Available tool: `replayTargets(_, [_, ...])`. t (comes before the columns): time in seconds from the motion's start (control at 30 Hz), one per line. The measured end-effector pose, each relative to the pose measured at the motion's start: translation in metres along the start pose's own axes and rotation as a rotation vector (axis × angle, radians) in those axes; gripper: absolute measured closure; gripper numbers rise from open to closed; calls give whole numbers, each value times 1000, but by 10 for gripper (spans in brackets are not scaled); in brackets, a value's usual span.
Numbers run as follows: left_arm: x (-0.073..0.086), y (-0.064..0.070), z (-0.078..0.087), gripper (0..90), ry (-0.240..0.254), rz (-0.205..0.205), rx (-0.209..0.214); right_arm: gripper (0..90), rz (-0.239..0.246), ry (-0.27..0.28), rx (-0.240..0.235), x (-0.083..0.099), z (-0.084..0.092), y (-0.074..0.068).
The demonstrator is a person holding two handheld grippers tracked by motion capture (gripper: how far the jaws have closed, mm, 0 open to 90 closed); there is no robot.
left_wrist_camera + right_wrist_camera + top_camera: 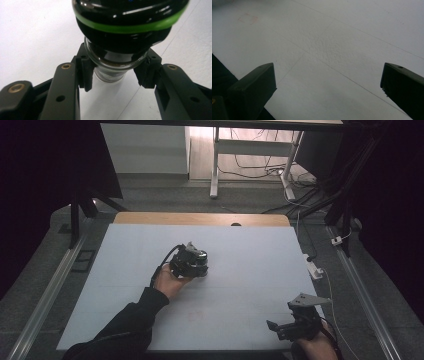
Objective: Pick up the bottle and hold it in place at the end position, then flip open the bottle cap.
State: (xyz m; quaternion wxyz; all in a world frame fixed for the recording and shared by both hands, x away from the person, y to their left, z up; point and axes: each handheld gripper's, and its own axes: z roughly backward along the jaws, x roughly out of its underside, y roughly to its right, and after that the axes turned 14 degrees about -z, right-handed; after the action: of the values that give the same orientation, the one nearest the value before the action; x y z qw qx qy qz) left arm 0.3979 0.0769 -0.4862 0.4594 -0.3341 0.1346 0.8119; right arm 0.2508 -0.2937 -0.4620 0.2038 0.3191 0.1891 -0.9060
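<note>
Left gripper [116, 72] clamps a glass jar [113, 66] with a black lid [130, 17] that carries a green band [135, 26]; both pads press the clear glass neck just under the lid, one on each side, jar sitting right between the fingertips. In the high view the same left gripper [192, 262] sits over the middle of the white table [250, 270], the person's left hand [167, 282] and dark sleeve [125, 325] trailing behind it, cable looping off its back; the jar is a dark lump at its tip, too small to tell whether it touches the tabletop. Right gripper [280, 327] rests well apart from the jar, near the table's front edge, grey three-cornered plate [306, 299] on top. In the right gripper view its jaws stand wide, bare table surface [332, 50] between them.
</note>
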Motion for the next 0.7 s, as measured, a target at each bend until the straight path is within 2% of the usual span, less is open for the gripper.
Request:
replayTargets(0.2, [3, 2, -9, 534, -27, -12, -9, 0, 2, -2, 2, 0, 0, 0])
replayTargets(0.33, [4, 4, -10, 534, -25, -28, -19, 0, 5, -4, 4, 1, 0, 0])
replayTargets(0.7, [5, 2, -11, 534, -16, -31, -7, 0, 11, 6, 5, 1, 2, -1])
